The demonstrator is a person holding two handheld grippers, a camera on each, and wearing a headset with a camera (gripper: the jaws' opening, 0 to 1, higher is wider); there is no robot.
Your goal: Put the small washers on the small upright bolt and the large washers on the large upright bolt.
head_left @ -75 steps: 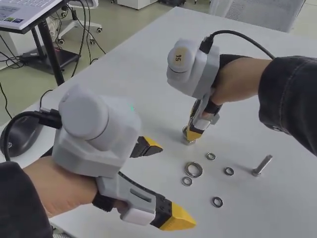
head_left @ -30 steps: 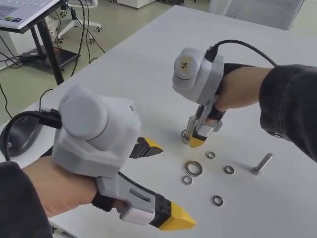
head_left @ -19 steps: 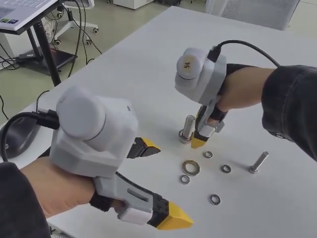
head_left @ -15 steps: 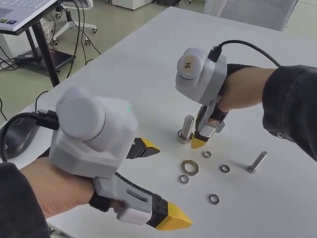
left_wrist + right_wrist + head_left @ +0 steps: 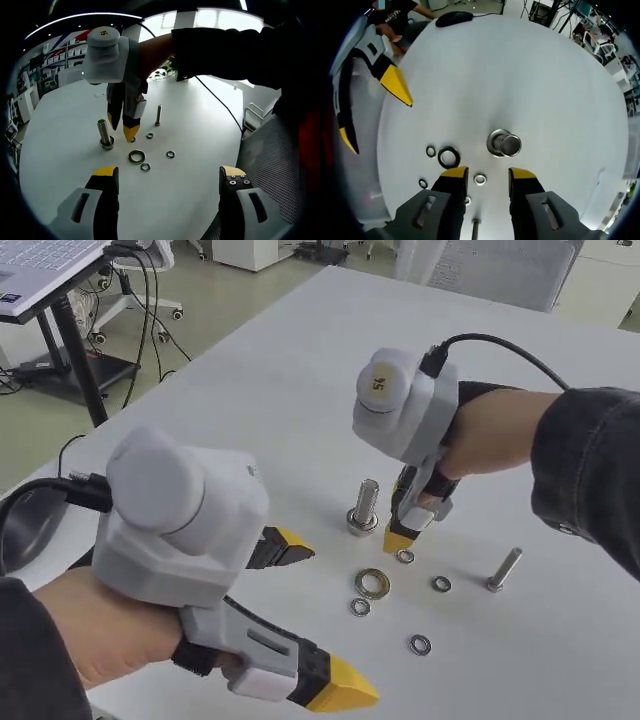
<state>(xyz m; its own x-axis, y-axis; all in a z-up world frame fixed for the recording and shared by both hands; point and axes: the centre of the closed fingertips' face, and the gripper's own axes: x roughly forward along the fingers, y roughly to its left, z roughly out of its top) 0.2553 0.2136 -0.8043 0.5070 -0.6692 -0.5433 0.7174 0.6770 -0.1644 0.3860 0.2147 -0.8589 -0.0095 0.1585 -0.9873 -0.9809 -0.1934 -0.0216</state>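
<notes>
**My right tongs [image 5: 397,538] hang open and empty, tips down, just beside the big upright bolt [image 5: 364,505].**

In the right gripper view my two tips stand a little apart. One small washer [image 5: 480,178] lies flat on the white table [image 5: 300,360] in the gap between them, and I cannot tell whether a tip touches it. The big bolt stands on its head just ahead of that gap, and the large washer [image 5: 449,157] lies flat off my left tip. Three more small washers [image 5: 441,584] lie loose close by, all flat on the table. The small bolt [image 5: 503,569] lies on its side, on the far side of the washers from the big bolt. My left tongs [image 5: 325,620] are spread wide and grip nothing. They are held above the table near me, with the tips pointing toward the washers and well short of them.
</notes>
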